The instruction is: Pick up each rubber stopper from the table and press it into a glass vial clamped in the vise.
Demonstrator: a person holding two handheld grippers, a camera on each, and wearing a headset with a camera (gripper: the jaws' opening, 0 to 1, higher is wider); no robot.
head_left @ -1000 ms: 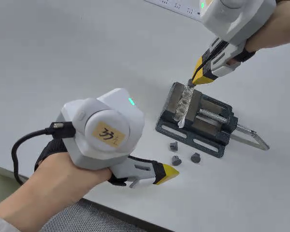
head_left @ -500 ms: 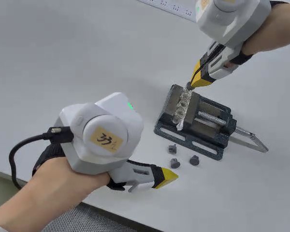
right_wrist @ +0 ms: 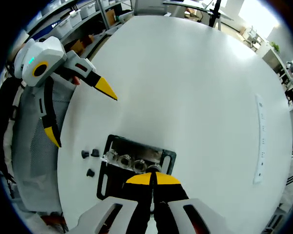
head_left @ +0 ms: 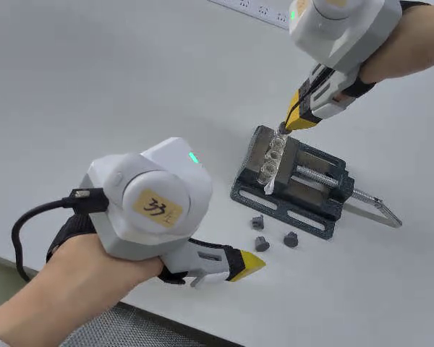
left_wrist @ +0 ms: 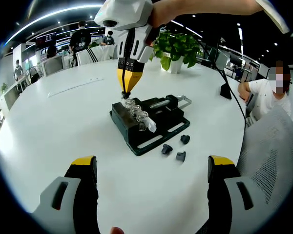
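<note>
Little has moved in the last second: the right hand-held gripper (head_left: 293, 123) has sunk a touch closer to the vial row, and the rest lies as it did. At its tip sits a small grey stopper (head_left: 281, 129), pinched between jaws pressed together, right over the far-end vial of the glass vials (head_left: 271, 163). Whether the stopper touches that vial's mouth cannot be told. The vials stand in a short line, mouths up, clamped between the jaws of the black vise (head_left: 315, 191), which sits on the white counter (head_left: 130, 87) with its screw handle (head_left: 376, 206) pointing away to the right.

Three loose stoppers (head_left: 261, 243) lie on the counter just beside the vise's near edge, close together but apart from one another.

The left hand-held gripper (head_left: 242, 266) hangs low over the counter's near edge, near the loose stoppers but not touching them. In the left gripper view its jaws are spread wide with nothing between them, and the vise (left_wrist: 136, 139) lies ahead.
</note>
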